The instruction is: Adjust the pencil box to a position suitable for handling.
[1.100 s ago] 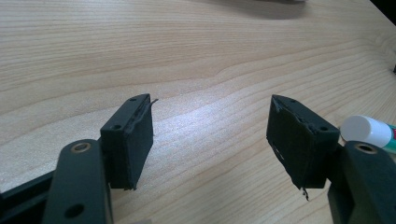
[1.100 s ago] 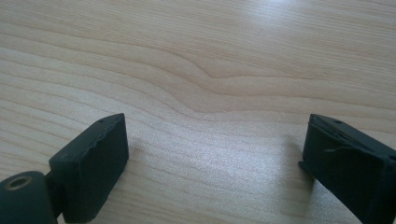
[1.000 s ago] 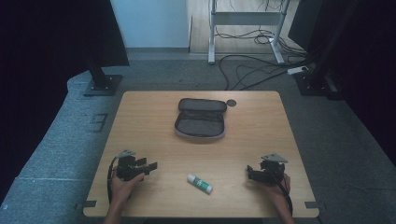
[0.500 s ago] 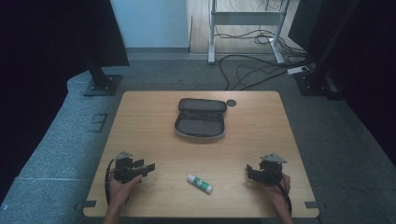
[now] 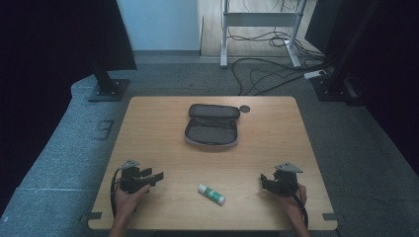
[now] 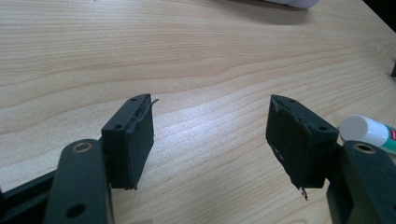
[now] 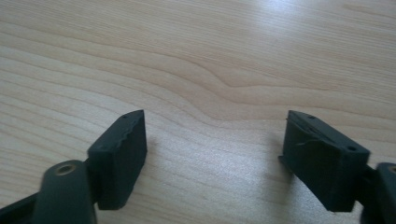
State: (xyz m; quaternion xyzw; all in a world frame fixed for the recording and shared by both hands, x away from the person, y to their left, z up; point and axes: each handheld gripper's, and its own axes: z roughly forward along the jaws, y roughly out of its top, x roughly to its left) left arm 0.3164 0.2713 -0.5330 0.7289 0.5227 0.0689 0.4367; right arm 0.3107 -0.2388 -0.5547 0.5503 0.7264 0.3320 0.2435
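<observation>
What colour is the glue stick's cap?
White; the glue stick has a green-labelled body. Clearest in the left gripper view.

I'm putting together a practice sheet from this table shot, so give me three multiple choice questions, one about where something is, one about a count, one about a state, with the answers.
1. Where does the glue stick lie?
A. between the two grippers, near the table's near edge
B. inside the pencil case
C. on the floor

2. How many grippers rest on the table?
A. one
B. two
C. three

3. In what state is the pencil case?
A. zipped shut
B. lying open
C. standing on end

Answers: 1 A, it lies between the left gripper and the right gripper. 2 B, one per hand. 3 B, its grey inside shows in the high view.
</observation>
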